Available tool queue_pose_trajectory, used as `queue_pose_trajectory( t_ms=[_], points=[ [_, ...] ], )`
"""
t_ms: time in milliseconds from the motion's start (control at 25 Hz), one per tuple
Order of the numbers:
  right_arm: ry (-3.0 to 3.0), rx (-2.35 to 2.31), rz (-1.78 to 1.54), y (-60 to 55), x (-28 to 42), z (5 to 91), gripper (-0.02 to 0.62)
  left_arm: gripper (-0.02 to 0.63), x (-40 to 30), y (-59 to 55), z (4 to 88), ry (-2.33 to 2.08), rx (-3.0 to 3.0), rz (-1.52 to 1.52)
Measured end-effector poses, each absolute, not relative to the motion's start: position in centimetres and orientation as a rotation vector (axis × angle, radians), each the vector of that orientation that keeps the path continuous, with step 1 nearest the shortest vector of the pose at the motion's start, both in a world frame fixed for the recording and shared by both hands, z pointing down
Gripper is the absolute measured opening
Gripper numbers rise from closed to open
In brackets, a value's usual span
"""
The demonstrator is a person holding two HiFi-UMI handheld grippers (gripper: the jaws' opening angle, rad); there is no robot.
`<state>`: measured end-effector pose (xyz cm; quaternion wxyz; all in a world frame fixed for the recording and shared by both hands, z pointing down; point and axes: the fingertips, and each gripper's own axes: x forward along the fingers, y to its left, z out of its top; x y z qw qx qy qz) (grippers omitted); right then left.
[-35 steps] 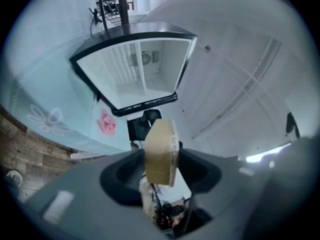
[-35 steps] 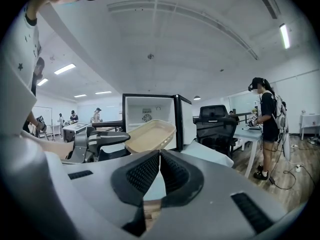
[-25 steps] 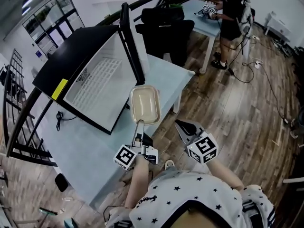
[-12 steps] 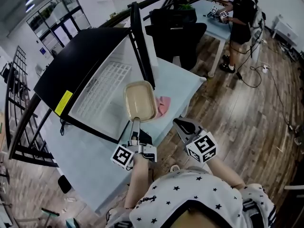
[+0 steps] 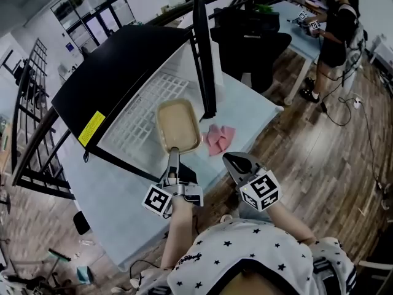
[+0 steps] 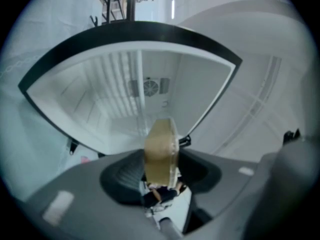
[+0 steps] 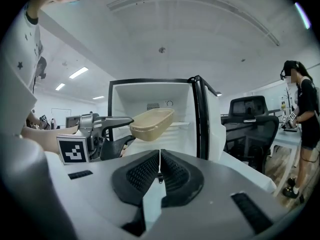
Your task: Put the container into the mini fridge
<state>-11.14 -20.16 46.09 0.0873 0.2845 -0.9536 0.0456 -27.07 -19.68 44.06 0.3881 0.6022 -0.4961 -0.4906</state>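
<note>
The beige oblong container hangs in the air just in front of the open mini fridge, over its lower front edge. My left gripper is shut on the container's near rim. In the left gripper view the container stands edge-on between the jaws, facing the white fridge interior. My right gripper is shut and empty, held back to the right of the left one. The right gripper view shows its own jaws closed together, with the container level before the fridge opening.
The fridge door stands open at the right of the cavity, with a white wire shelf inside. A pink cloth lies on the pale blue table. A black office chair and a person are at the back right.
The left gripper has carried the container forward and left, from beside the door's edge to the fridge opening. The pink cloth beneath has come into sight. The right gripper stays shut.
</note>
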Motion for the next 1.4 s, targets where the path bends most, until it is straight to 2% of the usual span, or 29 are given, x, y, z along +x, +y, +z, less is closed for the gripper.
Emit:
queue_pose_trajectory(
  t_ms=[560,1400],
  points=[
    [-2.927,0.389,0.088,-28.0,-17.0,45.7,0.021,0.210,-30.1,-22.5,44.6,-1.482,1.350,-1.434],
    [-2.948,-0.138,0.108,-31.5,-22.5,45.7,0.021,0.210,-33.1,-23.2,44.0,-1.732,1.090,-1.658]
  ],
)
